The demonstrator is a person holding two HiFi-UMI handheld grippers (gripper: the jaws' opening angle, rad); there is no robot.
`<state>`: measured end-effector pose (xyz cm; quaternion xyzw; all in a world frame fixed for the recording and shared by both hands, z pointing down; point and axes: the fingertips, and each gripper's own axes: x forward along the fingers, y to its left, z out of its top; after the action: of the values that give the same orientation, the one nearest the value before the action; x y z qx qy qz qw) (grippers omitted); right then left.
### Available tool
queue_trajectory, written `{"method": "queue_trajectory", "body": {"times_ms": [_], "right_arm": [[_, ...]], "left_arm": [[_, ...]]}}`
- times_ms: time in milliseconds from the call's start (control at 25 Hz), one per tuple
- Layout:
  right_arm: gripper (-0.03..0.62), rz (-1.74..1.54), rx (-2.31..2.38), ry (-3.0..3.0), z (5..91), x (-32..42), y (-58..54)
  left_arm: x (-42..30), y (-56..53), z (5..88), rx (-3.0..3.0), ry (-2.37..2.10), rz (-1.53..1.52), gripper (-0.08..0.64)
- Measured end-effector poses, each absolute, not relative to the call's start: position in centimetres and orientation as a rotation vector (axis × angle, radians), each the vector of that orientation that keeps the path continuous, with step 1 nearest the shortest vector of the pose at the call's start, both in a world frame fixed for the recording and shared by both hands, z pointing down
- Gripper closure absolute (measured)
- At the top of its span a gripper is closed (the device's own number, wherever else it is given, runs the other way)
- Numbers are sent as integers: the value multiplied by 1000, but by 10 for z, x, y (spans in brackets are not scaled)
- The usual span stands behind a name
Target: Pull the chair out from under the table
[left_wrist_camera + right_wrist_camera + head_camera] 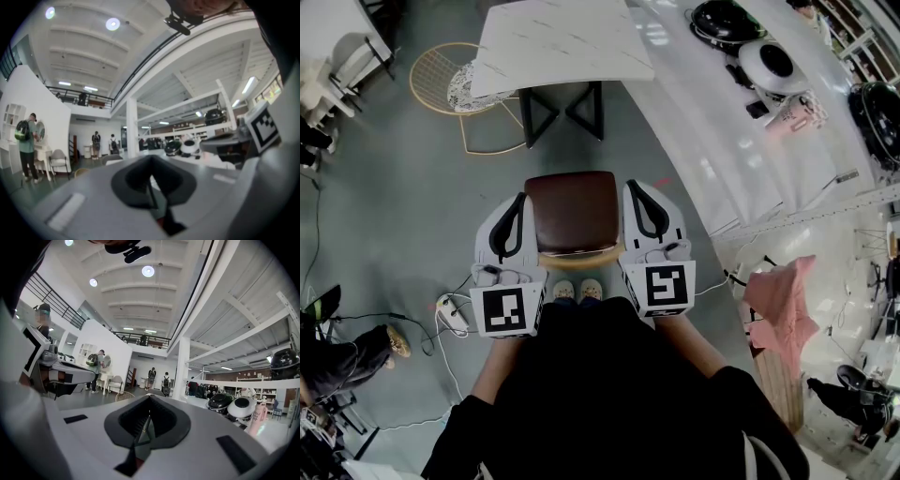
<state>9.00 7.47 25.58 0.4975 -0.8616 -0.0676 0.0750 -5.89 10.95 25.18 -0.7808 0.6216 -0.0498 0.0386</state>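
A chair (574,211) with a brown seat and a light wooden rim stands on the grey floor, clear of the white marble table (562,42) beyond it. My left gripper (521,199) lies along the seat's left side and my right gripper (634,187) along its right side; I cannot tell whether either one touches the seat. Both point level toward the table. The left gripper view shows the left gripper (151,180) shut with nothing between its jaws. In the right gripper view, the right gripper (150,417) is likewise shut and empty. Neither gripper view shows the chair.
A gold wire chair (450,80) stands left of the table. A long white counter (722,141) with round appliances runs along the right. A pink cloth (783,291) hangs at the right. A power strip (450,309) with cables lies on the floor at left. My shoes (577,291) are just behind the chair.
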Motion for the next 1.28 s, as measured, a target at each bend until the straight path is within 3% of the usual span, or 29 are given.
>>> {"method": "queue_trajectory", "body": {"times_ms": [1280], "right_arm": [[572,-153,1456,-2590,270,95,76]], "left_arm": [[-48,106,255,-2403,1921,-126,554]]}}
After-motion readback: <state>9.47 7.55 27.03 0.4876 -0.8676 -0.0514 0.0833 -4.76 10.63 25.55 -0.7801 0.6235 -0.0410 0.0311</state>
